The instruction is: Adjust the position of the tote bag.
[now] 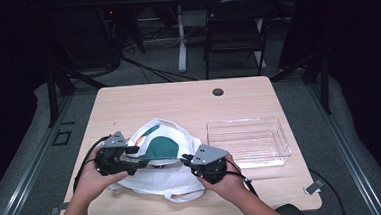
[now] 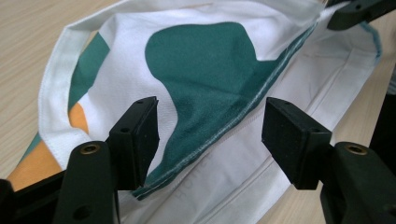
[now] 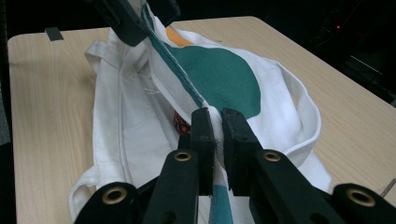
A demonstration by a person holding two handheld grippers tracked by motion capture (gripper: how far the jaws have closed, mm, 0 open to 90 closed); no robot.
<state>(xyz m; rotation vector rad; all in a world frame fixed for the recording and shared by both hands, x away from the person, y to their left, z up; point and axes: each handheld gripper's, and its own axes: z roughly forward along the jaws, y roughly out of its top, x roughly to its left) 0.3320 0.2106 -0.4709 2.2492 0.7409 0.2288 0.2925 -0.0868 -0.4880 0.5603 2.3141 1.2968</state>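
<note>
Your right gripper (image 3: 215, 122) pinches the green-trimmed rim of the white cloth bag (image 1: 155, 182), which bears green and orange patches and lies crumpled at the near middle of the table (image 1: 178, 100); your left gripper (image 2: 210, 135) has its jaws spread wide around the same rim, gripping nothing. Something small and red shows inside the bag. A clear plastic bin (image 1: 248, 141) sits just right of the bag on the pale wood, and a dark chair (image 1: 234, 32) stands beyond the table in the dim room.

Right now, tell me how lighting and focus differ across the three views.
High view: lit table, surroundings nearly black. Left gripper view: tote bag evenly lit, near jaws soft. Right gripper view: left gripper at top dark and blurred, background black.
</note>
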